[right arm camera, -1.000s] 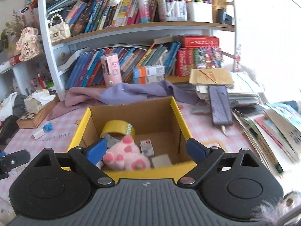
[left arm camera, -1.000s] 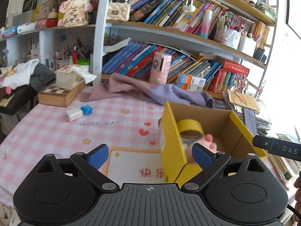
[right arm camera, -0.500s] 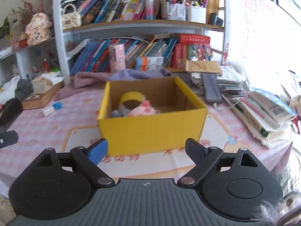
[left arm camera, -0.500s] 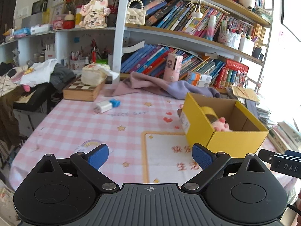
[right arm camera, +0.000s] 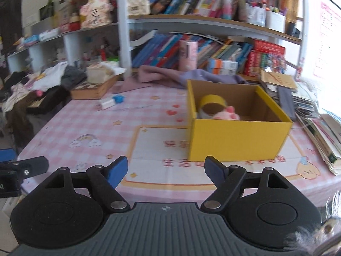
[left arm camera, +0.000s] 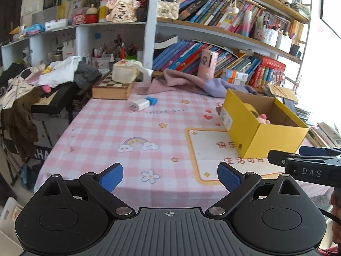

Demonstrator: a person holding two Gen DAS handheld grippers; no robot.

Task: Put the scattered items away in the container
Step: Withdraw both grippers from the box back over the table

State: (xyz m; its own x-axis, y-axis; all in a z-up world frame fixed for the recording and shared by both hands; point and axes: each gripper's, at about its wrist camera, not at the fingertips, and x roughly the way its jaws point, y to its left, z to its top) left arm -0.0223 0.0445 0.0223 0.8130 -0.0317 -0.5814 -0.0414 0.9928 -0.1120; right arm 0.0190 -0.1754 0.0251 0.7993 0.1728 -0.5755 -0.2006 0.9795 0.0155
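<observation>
Both claws now back off the tabletop (left arm camera: 102, 128) edge, wide bare cloth ahead. Left claw (left arm camera: 170, 176) apart, empty. Right claw (right arm camera: 166, 169) closing, empty. Box (right arm camera: 238, 140) right of centre, farther than before.

Daylight floods in from my right, where the window (left arm camera: 332, 49) blows out to plain white and washes over the stacked books beside it. My left wrist view is crisp, while my right wrist view is smeared with motion blur, the bookshelf (right arm camera: 191, 21) softest. Both fisheye pictures bend the shelves into curves and darken at the corners
</observation>
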